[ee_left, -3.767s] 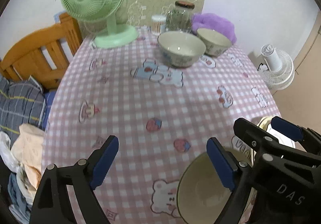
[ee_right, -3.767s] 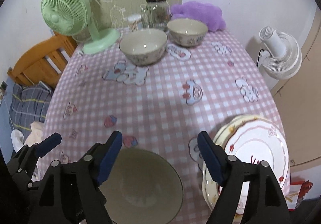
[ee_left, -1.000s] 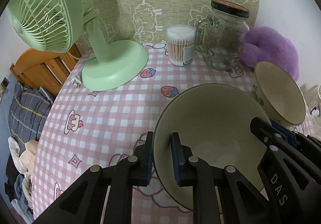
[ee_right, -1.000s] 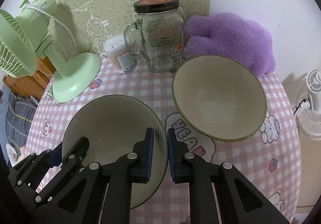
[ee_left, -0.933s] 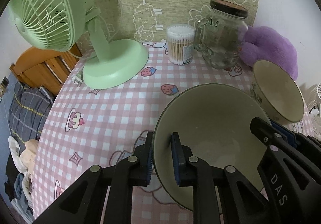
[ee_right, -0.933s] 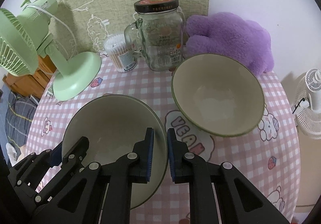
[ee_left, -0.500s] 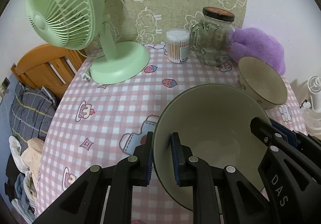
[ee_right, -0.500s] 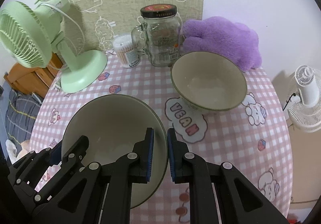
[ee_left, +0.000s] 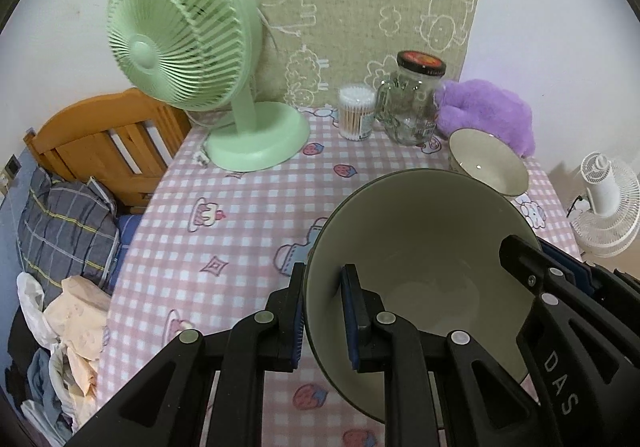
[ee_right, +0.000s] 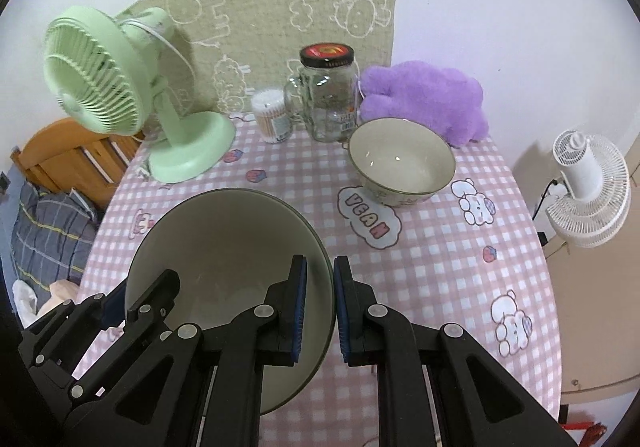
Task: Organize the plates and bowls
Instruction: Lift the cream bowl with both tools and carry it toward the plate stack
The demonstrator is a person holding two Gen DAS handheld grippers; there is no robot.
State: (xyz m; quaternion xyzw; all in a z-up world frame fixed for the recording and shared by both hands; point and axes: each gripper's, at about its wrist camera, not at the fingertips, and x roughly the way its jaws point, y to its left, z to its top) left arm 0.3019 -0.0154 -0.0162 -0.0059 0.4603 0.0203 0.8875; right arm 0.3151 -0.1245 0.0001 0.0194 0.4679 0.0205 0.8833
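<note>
Both tools, left [ee_left: 322, 317] and right [ee_right: 320, 309], clamp opposite rims of large bowl [ee_right: 224, 247] above table [ee_right: 440, 267]. Risk: uneven pull slips rim, bowl drops.

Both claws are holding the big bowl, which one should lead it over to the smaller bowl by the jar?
Right, probably: the right claw grips the big bowl on the rim side nearest the smaller bowl.

The left hand-held gripper [ee_left: 322, 311] is matte black plastic, two angular fingers faced with ribbed blue pads [ee_left: 349, 321] and dotted with round silver screw heads. The right hand-held gripper [ee_right: 320, 303] is built alike; white letters "DAS" mark its side.
</note>
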